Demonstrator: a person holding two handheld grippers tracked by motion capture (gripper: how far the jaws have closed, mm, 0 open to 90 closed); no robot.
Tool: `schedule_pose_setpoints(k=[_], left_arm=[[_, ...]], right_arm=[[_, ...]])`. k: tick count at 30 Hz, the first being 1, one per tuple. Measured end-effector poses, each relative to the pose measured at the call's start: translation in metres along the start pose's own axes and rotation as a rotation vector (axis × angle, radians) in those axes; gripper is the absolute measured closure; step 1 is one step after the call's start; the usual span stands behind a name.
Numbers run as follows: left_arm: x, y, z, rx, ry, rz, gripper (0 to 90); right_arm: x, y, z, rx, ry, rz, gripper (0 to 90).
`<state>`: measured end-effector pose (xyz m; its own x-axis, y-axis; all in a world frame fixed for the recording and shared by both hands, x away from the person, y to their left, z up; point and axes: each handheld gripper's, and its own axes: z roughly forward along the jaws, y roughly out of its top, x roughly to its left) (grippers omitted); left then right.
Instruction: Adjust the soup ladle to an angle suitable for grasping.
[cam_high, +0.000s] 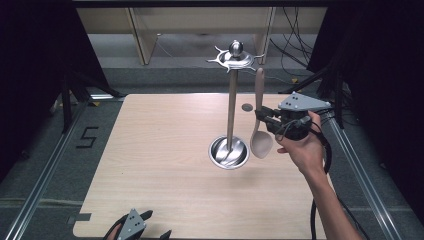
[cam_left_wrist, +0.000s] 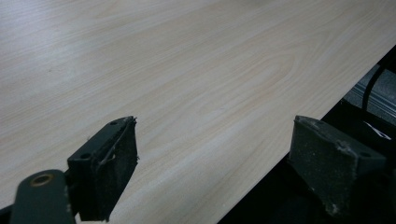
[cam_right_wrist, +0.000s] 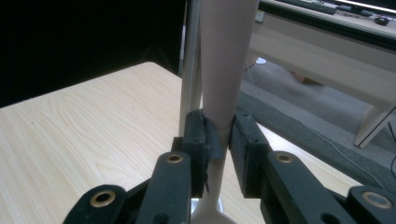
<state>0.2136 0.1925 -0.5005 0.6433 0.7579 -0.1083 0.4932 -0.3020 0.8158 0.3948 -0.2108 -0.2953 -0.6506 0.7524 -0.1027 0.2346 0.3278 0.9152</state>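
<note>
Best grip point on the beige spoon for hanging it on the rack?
Likely the narrow neck of the spoon just above the bowl, approached from the side, level: the handle is slim and upright there, leaving its top free. The right gripper clamps exactly there beside the rack.

Left of right fingers (cam_high: 262, 118): the stand (cam_high: 230, 107) is just beside the held spoon (cam_high: 260, 120); its pole leaves only a narrow gap.
Above right fingers: the stand's hook crown (cam_high: 234, 58) spreads close to the spoon's top end.
Below right fingers: the stand's dish base (cam_high: 228, 152) lies next to the spoon bowl.
Right of right fingers: free, past the counter (cam_high: 165, 150) edge.
Ahead of left fingers (cam_left_wrist: 114, 172): bare counter, wide and open.
Between left fingers: clear gap over the counter's edge.
</note>
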Motion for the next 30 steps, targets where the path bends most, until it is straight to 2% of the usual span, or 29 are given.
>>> schedule_pose_setpoints(k=[2,3,4,5,8,12,23,26,28,30], left_arm=[[0.001,0.0,-0.001,-0.002,-0.005,0.024,14.9],[0.0,0.0,0.0,0.003,0.0,0.004,14.9],[0.001,0.0,0.0,0.003,0.002,0.006,14.9],[0.001,0.0,0.0,0.003,0.0,0.009,14.9],[0.0,0.0,0.0,0.0,-0.003,0.006,14.9],[0.0,0.0,0.0,-0.002,0.001,0.007,14.9],[0.0,0.0,0.0,0.001,-0.001,0.009,14.9],[0.0,0.0,0.001,-0.001,-0.002,0.006,14.9],[0.0,0.0,0.001,-0.001,-0.002,0.006,14.9],[0.0,0.0,0.0,0.009,-0.001,0.022,14.9]], right_arm=[[-0.001,0.002,0.001,0.002,-0.006,-0.011,77.6],[0.001,0.003,0.001,0.007,0.003,0.004,77.6],[0.0,0.004,0.001,0.005,-0.011,-0.015,77.6],[0.0,0.004,0.002,-0.002,-0.02,-0.014,77.6],[-0.001,0.006,0.004,0.024,-0.008,-0.012,77.6],[-0.001,0.005,0.007,0.022,-0.021,-0.026,77.6],[0.001,0.007,0.013,0.034,-0.017,-0.018,77.5],[0.001,0.007,0.015,0.018,-0.029,-0.021,77.5],[0.002,0.007,0.016,0.028,-0.019,-0.01,77.4],[0.001,0.007,0.018,0.016,-0.029,-0.012,77.3]])
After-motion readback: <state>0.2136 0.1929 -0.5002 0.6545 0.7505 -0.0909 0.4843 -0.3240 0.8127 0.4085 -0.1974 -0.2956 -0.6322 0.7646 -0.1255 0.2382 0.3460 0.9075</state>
